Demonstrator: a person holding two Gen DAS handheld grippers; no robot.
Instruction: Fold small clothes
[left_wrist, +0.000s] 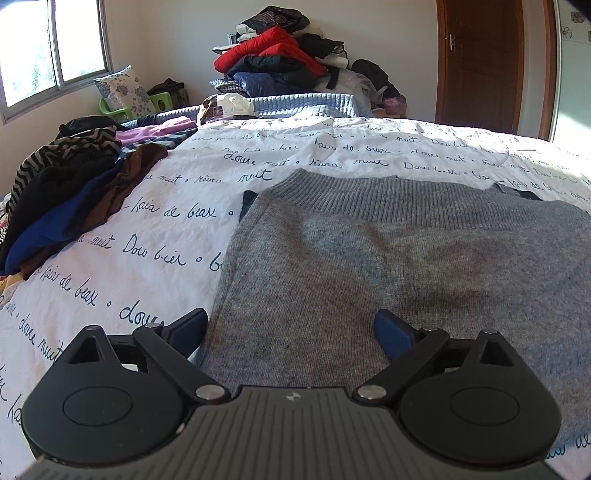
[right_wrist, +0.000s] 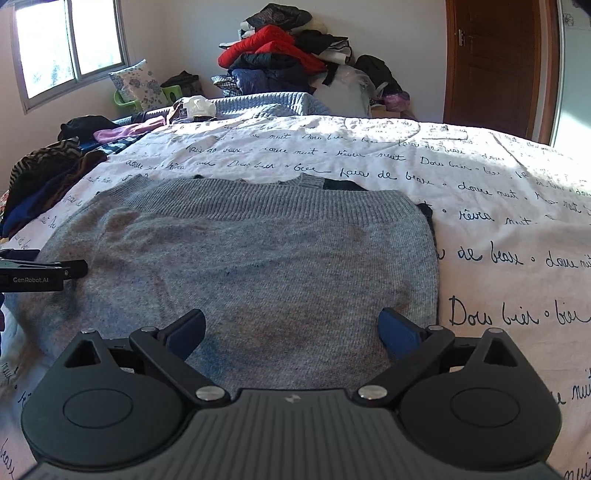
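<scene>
Grey sweater (right_wrist: 251, 258) flat on bed sheet (right_wrist: 498, 206), right gripper (right_wrist: 291, 325) fingers apart above it

The sweater (right_wrist: 243, 266) lies flat on the bed (right_wrist: 498, 206). A heap of clothes (left_wrist: 62, 199) sits on the bed to the left of the sweater. Behind the sweater, past the far edge of the bed, a big pile of clothes (left_wrist: 280, 59) stands against the wall. The door (right_wrist: 495, 62) is behind the sweater, to the right.
</scene>
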